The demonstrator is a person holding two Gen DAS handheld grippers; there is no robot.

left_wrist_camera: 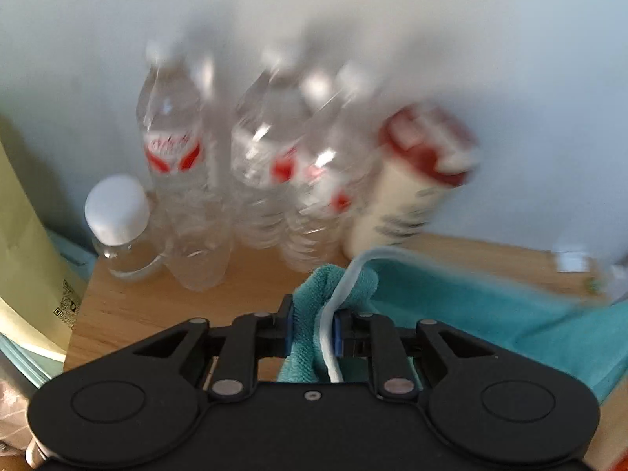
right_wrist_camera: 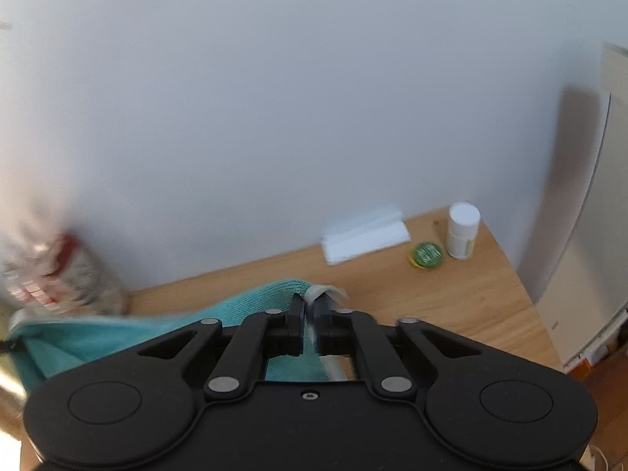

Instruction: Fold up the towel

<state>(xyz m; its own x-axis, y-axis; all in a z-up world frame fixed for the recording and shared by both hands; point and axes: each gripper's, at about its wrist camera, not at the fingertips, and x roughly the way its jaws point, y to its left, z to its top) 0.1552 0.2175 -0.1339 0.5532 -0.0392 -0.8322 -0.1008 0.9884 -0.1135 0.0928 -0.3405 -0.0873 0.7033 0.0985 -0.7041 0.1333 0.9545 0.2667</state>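
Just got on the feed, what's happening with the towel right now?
A person is working two handheld tongs, and both are shut on the teal towel. The left tongs pinch a bunched corner with its white edge; the right tongs pinch another part of the edge. The towel hangs between them over the wooden table, near the water bottles at the wall. The fold is not finished.

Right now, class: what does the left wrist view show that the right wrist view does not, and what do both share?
Left wrist only: clear water bottles, a small white-capped bottle, the left gripper. Right wrist only: folded white paper, a green lid, a white pill bottle, the right gripper. Both: the teal towel pinched in shut jaws, the wooden table, the red-capped container.
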